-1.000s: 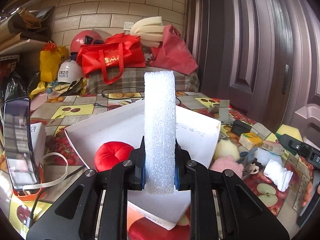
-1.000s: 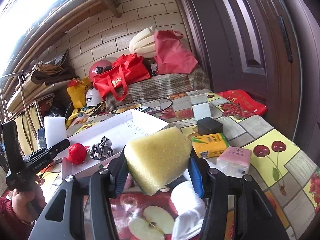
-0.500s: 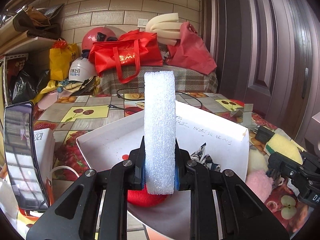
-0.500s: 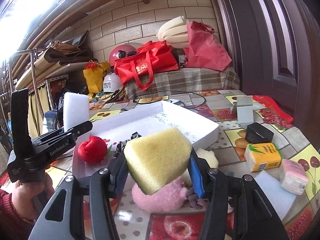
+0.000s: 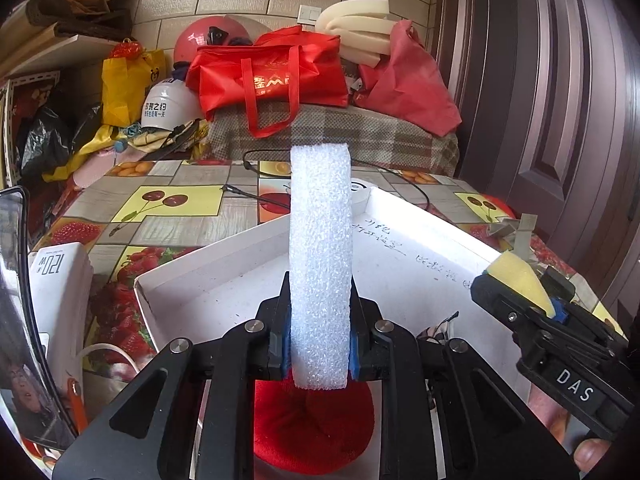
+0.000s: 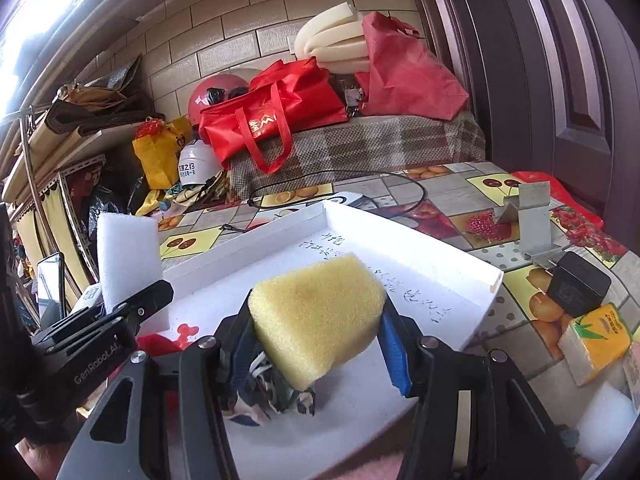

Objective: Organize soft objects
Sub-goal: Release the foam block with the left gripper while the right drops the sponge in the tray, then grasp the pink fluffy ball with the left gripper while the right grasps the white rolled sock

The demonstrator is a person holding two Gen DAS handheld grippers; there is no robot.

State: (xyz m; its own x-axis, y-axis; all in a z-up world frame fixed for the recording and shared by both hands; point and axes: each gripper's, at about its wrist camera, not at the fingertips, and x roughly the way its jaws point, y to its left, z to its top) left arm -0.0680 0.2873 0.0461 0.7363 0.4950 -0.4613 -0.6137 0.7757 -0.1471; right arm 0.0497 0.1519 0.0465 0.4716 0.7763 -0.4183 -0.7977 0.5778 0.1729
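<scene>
My left gripper (image 5: pixel 320 354) is shut on an upright white foam block (image 5: pixel 320 264), held over the near end of a shallow white tray (image 5: pixel 216 252). A red plush cushion (image 5: pixel 316 432) lies in the tray below it. My right gripper (image 6: pixel 316 344) is shut on a yellow sponge (image 6: pixel 316 316) above the same tray (image 6: pixel 436 264); a patterned fabric scrunchie (image 6: pixel 272 396) lies under it. The right gripper shows at the right of the left wrist view (image 5: pixel 532 316), the left gripper at the left of the right wrist view (image 6: pixel 132 312).
The tray sits on a fruit-patterned tablecloth (image 5: pixel 168 208). A black adapter (image 6: pixel 576 284), a yellow tissue pack (image 6: pixel 596 340), a metal stand (image 6: pixel 532 216) and white foam (image 6: pixel 604 424) lie right of the tray. A phone (image 5: pixel 16 312) stands at left. Bags and helmets crowd the back.
Both grippers moved forward over the tray with their loads. The red cushion now sits directly under the left gripper, and the scrunchie under the right.
</scene>
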